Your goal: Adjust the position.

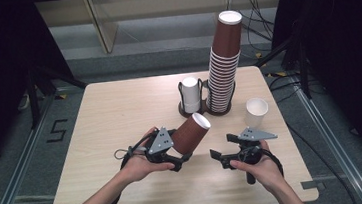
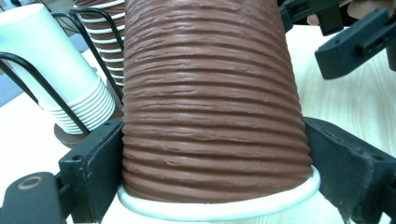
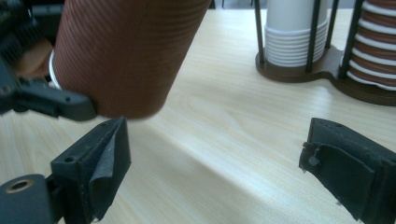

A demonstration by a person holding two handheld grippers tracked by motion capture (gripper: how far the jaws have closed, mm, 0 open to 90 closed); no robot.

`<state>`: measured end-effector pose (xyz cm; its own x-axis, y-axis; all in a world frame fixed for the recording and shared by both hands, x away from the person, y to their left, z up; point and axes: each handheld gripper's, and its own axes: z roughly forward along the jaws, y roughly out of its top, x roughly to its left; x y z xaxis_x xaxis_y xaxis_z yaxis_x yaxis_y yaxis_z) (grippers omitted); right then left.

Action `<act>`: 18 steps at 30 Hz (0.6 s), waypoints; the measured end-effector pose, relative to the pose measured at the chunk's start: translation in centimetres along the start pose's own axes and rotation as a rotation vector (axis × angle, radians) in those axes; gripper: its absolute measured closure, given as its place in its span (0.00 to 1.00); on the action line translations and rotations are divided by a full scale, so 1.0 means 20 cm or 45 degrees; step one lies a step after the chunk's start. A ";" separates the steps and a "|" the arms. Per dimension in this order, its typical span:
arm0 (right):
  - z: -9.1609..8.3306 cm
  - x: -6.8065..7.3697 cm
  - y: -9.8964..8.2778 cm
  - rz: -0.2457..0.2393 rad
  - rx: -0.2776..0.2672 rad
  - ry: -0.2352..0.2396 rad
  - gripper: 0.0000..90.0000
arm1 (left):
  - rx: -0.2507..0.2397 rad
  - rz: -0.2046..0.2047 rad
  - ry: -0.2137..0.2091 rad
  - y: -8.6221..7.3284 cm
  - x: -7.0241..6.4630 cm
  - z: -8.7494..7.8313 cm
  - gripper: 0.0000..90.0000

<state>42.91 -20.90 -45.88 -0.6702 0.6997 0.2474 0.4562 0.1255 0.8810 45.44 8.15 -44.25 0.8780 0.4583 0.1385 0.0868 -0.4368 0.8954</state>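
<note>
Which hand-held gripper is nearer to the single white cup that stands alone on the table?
The right. The right hand-held gripper lies just in front of the white cup, without touching it. The left hand-held gripper is farther to the left, shut on a brown cup.

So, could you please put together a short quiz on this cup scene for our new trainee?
1. True or false: the left gripper is clamped on a brown ribbed cup.
2. What stands between the jaws of the right gripper?
A. a white cup
B. nothing but bare table
C. the wire holder
3. Fill in: the lone white cup stands on the table to the ____ of the tall brown stack in the high view.

Key:
1. True; both jaws press its ribbed wall just above the white rim.
2. B; the jaws stand apart, beside the held cup.
3. right
</note>
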 end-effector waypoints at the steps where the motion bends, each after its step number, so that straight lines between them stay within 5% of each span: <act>1: 0.01 -0.01 0.00 -0.031 -0.004 -0.002 0.09 | 0.016 0.005 0.000 0.00 0.00 0.00 0.12; 14: 0.00 -0.01 -0.01 -0.161 0.109 -0.007 0.09 | 0.077 0.059 -0.026 0.00 0.00 -0.05 0.12; 18: 0.00 -0.01 0.00 -0.279 0.145 0.004 0.09 | 0.100 0.090 -0.043 0.00 0.00 -0.07 0.12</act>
<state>43.08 -21.03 -46.02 -0.7619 0.6452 0.0569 0.3629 0.3524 0.8626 44.77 9.22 -43.56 0.8984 0.3987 0.1843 0.0599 -0.5270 0.8478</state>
